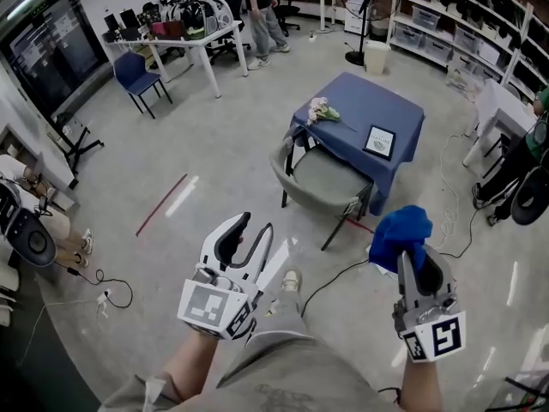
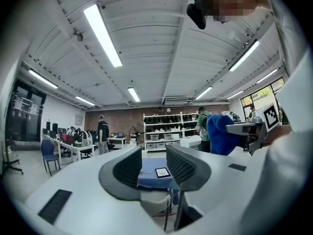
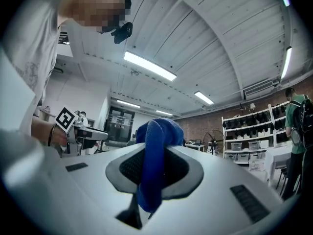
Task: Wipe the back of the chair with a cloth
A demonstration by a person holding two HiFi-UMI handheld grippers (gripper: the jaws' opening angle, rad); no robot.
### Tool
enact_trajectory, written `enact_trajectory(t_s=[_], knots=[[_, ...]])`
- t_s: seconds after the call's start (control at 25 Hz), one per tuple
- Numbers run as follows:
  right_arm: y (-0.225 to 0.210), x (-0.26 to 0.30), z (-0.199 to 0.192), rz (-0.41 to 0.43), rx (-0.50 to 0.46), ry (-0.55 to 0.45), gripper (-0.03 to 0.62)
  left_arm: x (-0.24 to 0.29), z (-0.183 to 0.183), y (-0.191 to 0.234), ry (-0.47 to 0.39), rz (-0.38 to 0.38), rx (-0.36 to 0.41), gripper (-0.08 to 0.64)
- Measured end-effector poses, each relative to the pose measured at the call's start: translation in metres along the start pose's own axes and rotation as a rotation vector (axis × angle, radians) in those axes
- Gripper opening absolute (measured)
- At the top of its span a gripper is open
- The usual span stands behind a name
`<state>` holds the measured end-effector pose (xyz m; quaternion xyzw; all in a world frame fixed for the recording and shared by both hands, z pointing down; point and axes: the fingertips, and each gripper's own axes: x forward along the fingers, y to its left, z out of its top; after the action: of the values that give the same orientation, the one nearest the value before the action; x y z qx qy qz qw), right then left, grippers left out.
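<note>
The grey chair [image 1: 322,183] stands tucked against a table with a blue cover [image 1: 377,101], its curved back toward me. It also shows, small, through the gap between the left jaws [image 2: 152,202]. My right gripper [image 1: 413,260] is shut on a blue cloth [image 1: 401,234], which bunches up above the fingertips and hangs down between the jaws [image 3: 155,153]. My left gripper [image 1: 251,230] is held beside it at the left, open with nothing between its jaws [image 2: 154,163]. Both grippers are well short of the chair.
On the table lie a framed picture [image 1: 379,141] and a small bunch of flowers [image 1: 322,110]. Cables [image 1: 330,277] trail on the floor near the chair, and a red tape line [image 1: 160,204] runs to its left. Shelves [image 1: 463,24], a white table, a blue chair [image 1: 137,74] and people stand farther off.
</note>
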<state>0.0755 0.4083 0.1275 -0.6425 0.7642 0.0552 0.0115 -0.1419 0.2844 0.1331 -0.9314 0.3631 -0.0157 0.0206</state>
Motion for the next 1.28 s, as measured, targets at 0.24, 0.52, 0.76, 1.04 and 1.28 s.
enact_trajectory(t_s=[0.24, 0.52, 0.76, 1.04, 1.28], knots=[[-0.016, 0.068, -0.014, 0.01, 0.008, 0.041, 0.078, 0.048, -0.011, 0.05, 0.05, 0.009, -0.021, 0.17], [-0.041, 0.172, -0.04, 0.034, 0.007, 0.111, 0.078, 0.123, -0.043, 0.12, 0.165, -0.002, -0.086, 0.186], [-0.064, 0.268, -0.08, 0.053, 0.038, 0.184, 0.078, 0.193, -0.08, 0.176, 0.257, -0.021, -0.147, 0.193], [-0.082, 0.36, -0.16, 0.081, 0.097, 0.303, 0.078, 0.251, -0.15, 0.215, 0.393, -0.051, -0.236, 0.196], [-0.091, 0.423, -0.226, 0.124, 0.128, 0.382, 0.078, 0.292, -0.206, 0.236, 0.483, -0.052, -0.311, 0.204]])
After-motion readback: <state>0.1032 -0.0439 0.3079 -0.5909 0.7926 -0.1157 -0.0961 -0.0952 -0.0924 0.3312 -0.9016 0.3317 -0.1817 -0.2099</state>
